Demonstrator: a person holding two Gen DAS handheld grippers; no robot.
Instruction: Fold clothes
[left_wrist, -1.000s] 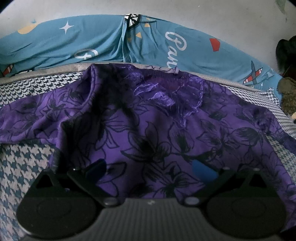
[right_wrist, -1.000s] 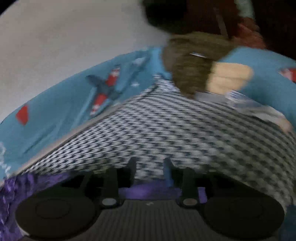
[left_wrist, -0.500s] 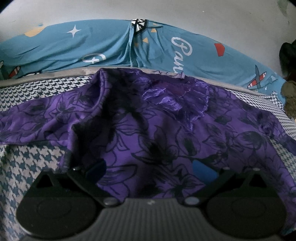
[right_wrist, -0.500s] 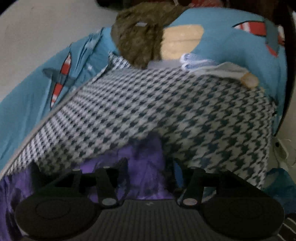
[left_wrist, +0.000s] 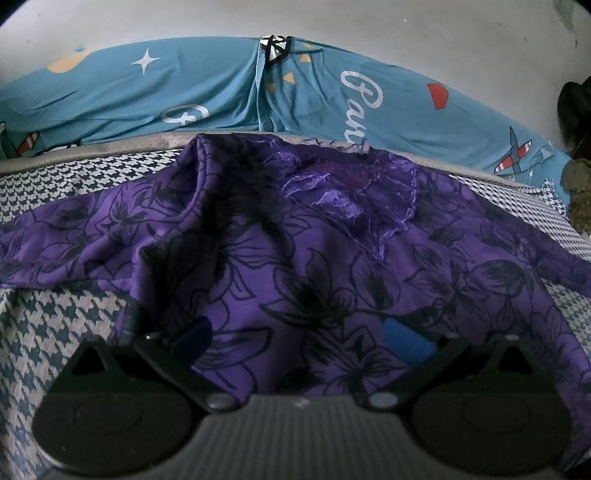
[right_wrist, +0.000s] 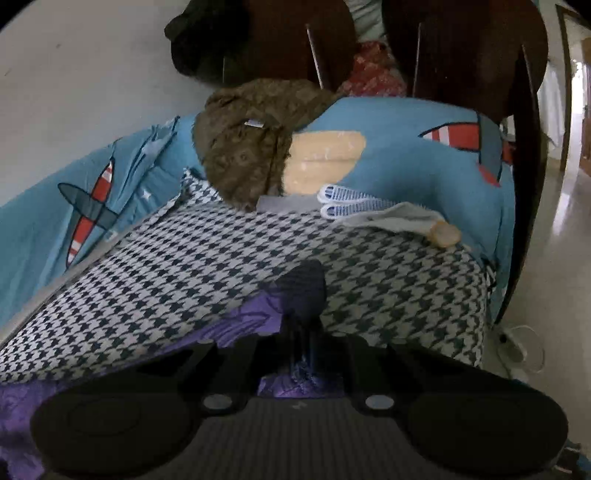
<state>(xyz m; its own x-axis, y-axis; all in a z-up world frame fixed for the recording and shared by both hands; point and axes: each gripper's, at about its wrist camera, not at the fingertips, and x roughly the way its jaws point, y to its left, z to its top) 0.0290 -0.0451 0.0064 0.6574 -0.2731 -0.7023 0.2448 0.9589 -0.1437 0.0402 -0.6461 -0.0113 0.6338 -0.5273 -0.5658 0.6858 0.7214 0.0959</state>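
Observation:
A purple garment (left_wrist: 314, 266) with black flower outlines lies spread on a houndstooth cover (left_wrist: 74, 173), its lace neck towards the far edge. My left gripper (left_wrist: 299, 336) hovers low over the garment's near part, open wide, its blue-padded fingers (left_wrist: 406, 338) apart and nothing between them. In the right wrist view a corner of the purple garment (right_wrist: 255, 317) reaches across the houndstooth cover (right_wrist: 221, 258). My right gripper (right_wrist: 303, 325) is closing, and its jaws stand together with a bunch of that purple cloth pinched between them.
A blue sheet (left_wrist: 147, 92) printed with planes and stars runs along the wall behind the cover. At the bed's right end sit a brown furry item (right_wrist: 243, 155), blue-striped white cloth (right_wrist: 351, 199) and a dark wooden frame (right_wrist: 461, 55). Pale floor (right_wrist: 554, 221) lies beyond.
My right gripper's jaws went from apart to together, taking hold of the garment's corner, and its view tipped towards the bed's end. The left gripper stayed open over the garment.

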